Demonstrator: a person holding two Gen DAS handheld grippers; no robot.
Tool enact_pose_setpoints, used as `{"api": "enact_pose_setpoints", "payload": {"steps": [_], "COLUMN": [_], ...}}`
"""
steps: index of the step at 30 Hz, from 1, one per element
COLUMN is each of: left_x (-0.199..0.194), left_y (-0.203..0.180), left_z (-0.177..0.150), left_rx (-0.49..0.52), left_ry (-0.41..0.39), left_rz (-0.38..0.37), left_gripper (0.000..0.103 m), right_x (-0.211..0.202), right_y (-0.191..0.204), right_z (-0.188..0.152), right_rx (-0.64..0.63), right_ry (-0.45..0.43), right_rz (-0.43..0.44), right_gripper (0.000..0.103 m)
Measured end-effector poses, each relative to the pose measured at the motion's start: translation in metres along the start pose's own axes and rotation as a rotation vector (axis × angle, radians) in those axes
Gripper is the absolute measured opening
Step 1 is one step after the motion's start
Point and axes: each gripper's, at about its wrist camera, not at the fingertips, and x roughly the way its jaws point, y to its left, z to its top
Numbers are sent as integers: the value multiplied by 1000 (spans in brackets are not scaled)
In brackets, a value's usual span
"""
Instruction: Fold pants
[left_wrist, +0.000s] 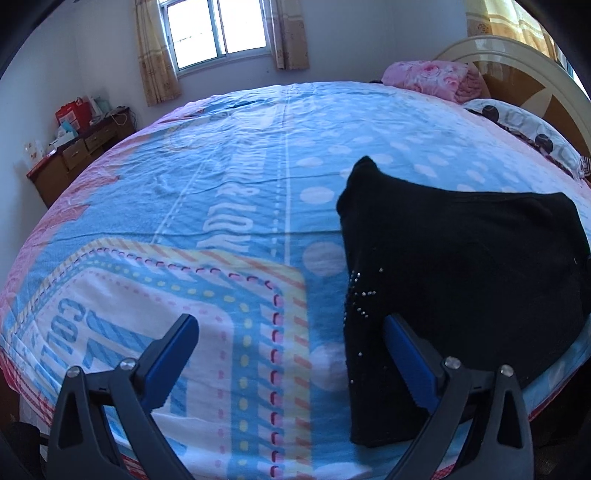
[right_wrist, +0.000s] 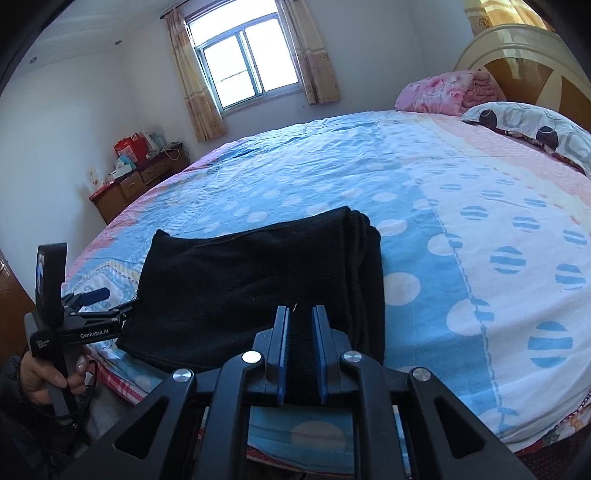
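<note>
Now your right gripper (right_wrist: 300, 354) pinches the near edge of the pants (right_wrist: 258, 280); your left gripper (left_wrist: 291, 354) is released. Keep layers aligned on the bed (right_wrist: 480, 229).

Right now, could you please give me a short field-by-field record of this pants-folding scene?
garment: black pants, folded into a stack, rhinestones along one edge
surface: bed sheet, blue and pink with dots
left gripper: open, beside the pants' edge
right gripper: narrow gap, fabric between its fingers; grip uncertain
far end: pink blanket, patterned pillow
</note>
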Motion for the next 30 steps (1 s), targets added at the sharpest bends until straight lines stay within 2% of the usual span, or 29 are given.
{"api": "enact_pose_setpoints", "payload": {"steps": [4,6,8,12,21,24,25,30], "left_x": [-6,-9,-10,-9,-7,-6,-5,-6], "left_y": [3,3,-1,-9,-8,-8,-7,-2], "left_z": [1,2,3,2,1,0,0,4], "left_rx": [-32,-46,-32,2,-10,-19,-20,-29], "left_ry": [-5,-12,-18,-22,-8,-3,-1,8], "left_rz": [-27,-56,-68,-55,-64,-75,-81,-112], "left_gripper": [101,101,101,101,102,102,102,102], "right_x": [-16,-10,2,15,33,36,34,-5], "right_y": [13,24,29,34,55,60,59,18], "right_z": [3,2,1,2,-4,-5,-4,16], "right_rx": [-55,-101,-133,-178,-347,-395,-397,-248], "right_ry": [-80,-54,-19,11,46,43,31,-120], "right_rz": [26,14,-42,-124,-269,-267,-286,-576], "right_gripper": [13,13,13,13,13,4,0,1]}}
